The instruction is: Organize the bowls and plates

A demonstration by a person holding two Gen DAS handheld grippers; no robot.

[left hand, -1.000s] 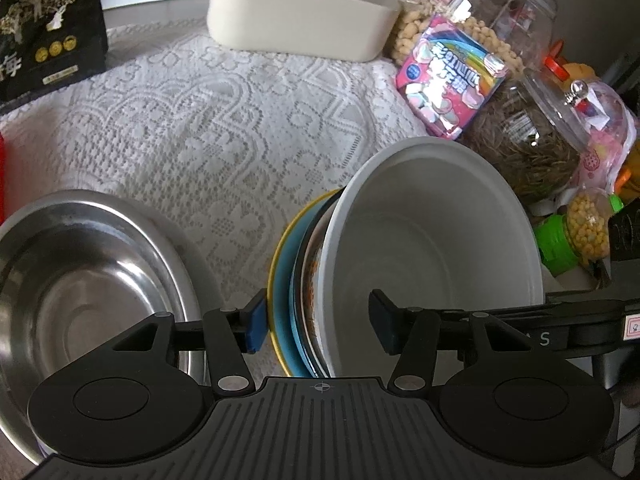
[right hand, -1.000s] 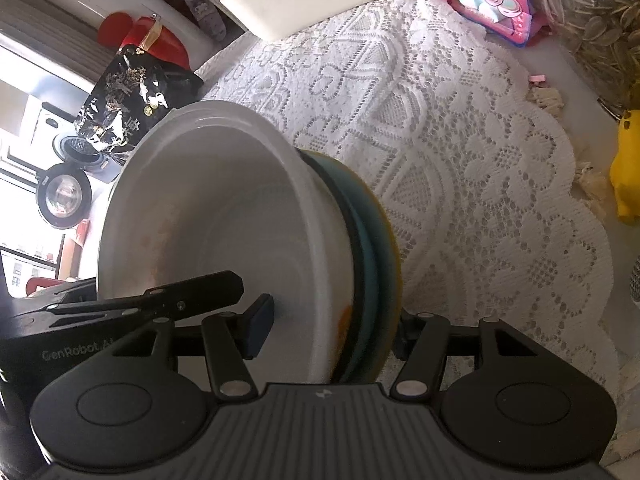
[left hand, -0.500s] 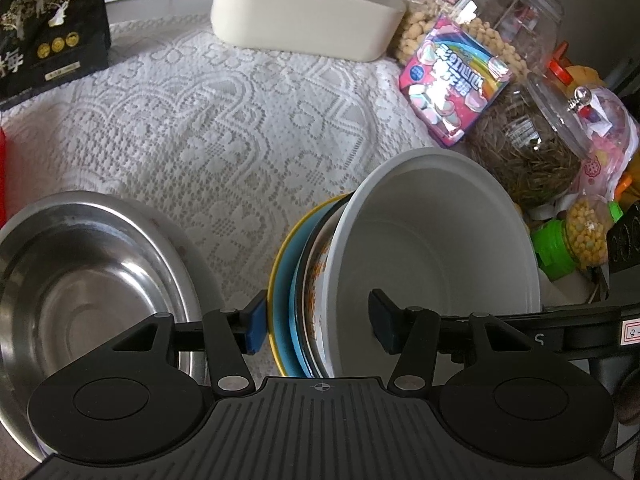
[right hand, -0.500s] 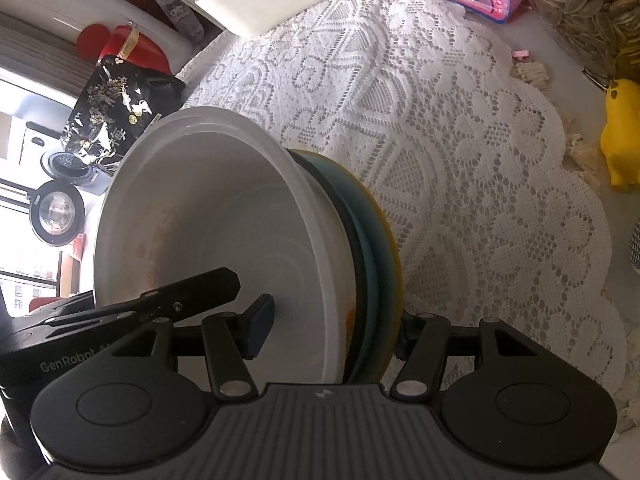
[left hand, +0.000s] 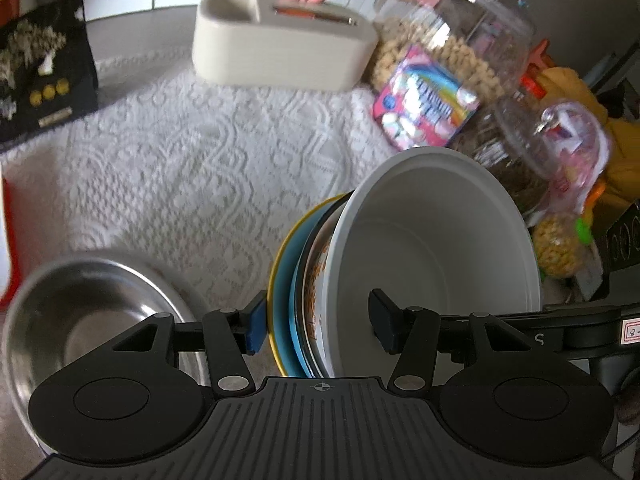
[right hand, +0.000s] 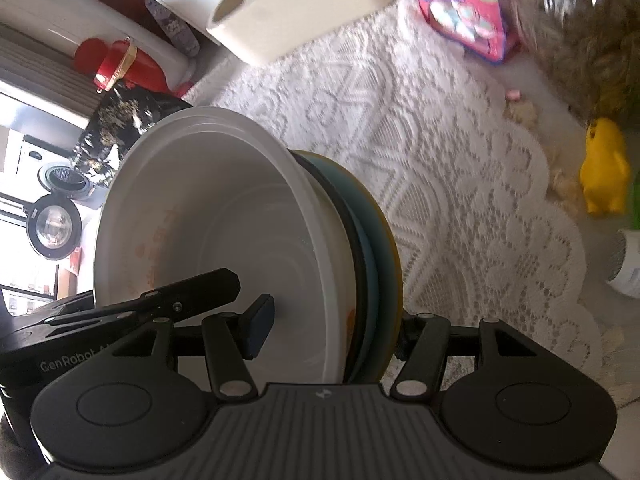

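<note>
**Both tongs clamp the stack of dishes, held on edge above the lace**

The left tongs point(left hand: 318, 326) are closed on the tilted stack: one blue pad presses the yellow-rimmed plate point(left hand: 276, 280) at the back of the stack, the other dark pad sits inside the deep white plastic bowl point(left hand: 436, 236). Between those two lie a teal-blue plate point(left hand: 294, 304) and a bowl with orange print point(left hand: 318, 276), all nested and standing on edge. The right tongs point(right hand: 330, 330) grip the same stack from the opposite side; one pad is inside the white bowl point(right hand: 224, 216), the other finger is behind the yellow-rimmed plate point(right hand: 390, 240), its pad hidden. The left tongs' black arm reaches into the bowl in the right wrist view.

Off to the left of the stack, a round stainless-steel bowl point(left hand: 80, 312) rests on the white lace cloth point(left hand: 200, 160), apart from the held dishes. The lace covers the counter point(left hand: 132, 28), whose grey edge shows at the far side. Further back stands a cream oblong plastic container point(left hand: 280, 56), a black packet with gold print point(left hand: 44, 88) to its left, a pink sweet packet point(left hand: 424, 96) and clear snack jars point(left hand: 452, 40) to the right. A yellow toy figure point(right hand: 604, 168) sits past the lace's scalloped edge. Both views are somewhat blurred.
</note>
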